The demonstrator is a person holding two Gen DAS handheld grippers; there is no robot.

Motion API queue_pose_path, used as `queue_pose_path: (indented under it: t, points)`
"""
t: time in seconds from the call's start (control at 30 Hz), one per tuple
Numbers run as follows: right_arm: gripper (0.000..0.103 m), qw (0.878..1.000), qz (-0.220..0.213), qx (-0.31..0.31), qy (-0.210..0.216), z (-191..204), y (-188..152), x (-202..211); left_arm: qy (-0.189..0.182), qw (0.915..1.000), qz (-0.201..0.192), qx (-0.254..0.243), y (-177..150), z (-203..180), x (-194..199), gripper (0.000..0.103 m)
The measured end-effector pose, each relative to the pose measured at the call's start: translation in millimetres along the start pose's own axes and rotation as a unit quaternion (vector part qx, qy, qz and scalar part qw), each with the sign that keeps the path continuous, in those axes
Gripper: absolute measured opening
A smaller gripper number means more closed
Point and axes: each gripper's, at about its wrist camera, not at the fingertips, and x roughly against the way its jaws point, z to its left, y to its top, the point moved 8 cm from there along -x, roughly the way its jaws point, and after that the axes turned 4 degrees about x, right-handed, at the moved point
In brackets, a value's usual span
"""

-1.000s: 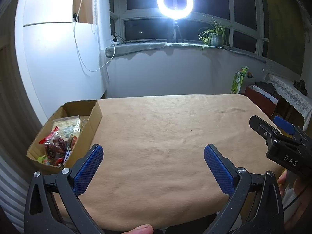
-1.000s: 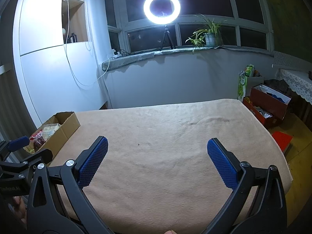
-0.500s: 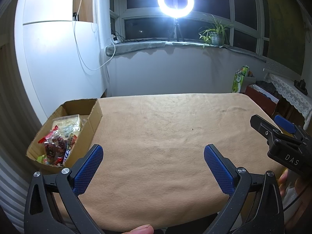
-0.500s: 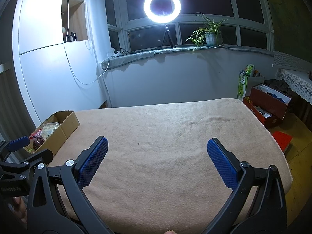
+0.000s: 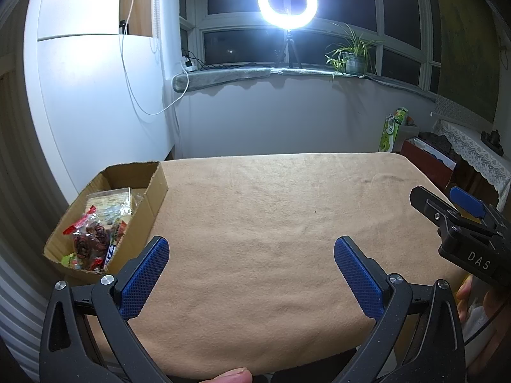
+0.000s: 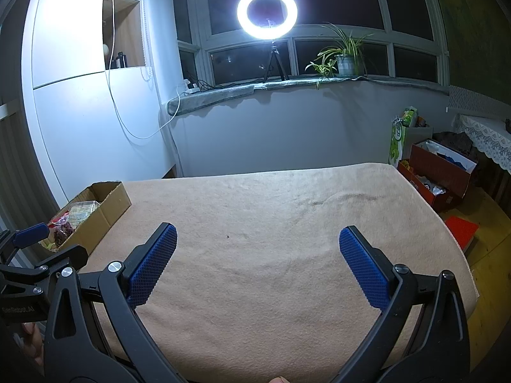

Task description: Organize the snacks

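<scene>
A brown cardboard box (image 5: 150, 198) stands at the table's left edge and holds several snack packets (image 5: 95, 233); it shows smaller in the right wrist view (image 6: 111, 204). My left gripper (image 5: 251, 265) is open over the near part of the table, just right of the box, with nothing between its blue pads. My right gripper (image 6: 258, 255) is open as well and holds nothing. Each gripper shows at the edge of the other's view: the right one (image 5: 460, 223), the left one (image 6: 35, 255).
A tan cloth (image 5: 271, 223) covers the table. A white cabinet (image 5: 89, 102) stands behind the box. Ring light (image 5: 287, 1) and potted plant (image 5: 351, 54) sit on the windowsill. Red boxes (image 6: 440, 172) lie on the floor at the right.
Both views have shifted only slightly; the box sits a little higher in the left wrist view. Both grippers stay open and hold nothing.
</scene>
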Motion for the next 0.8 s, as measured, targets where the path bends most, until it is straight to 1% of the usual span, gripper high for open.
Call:
queue_pose_path:
  t: [0.8]
  points:
    - [0.103, 1.000, 0.000, 0.002, 0.000, 0.8, 0.1, -0.9, 0.000, 1.0000, 0.000, 0.000, 0.0, 1.7, -0.7, 0.103]
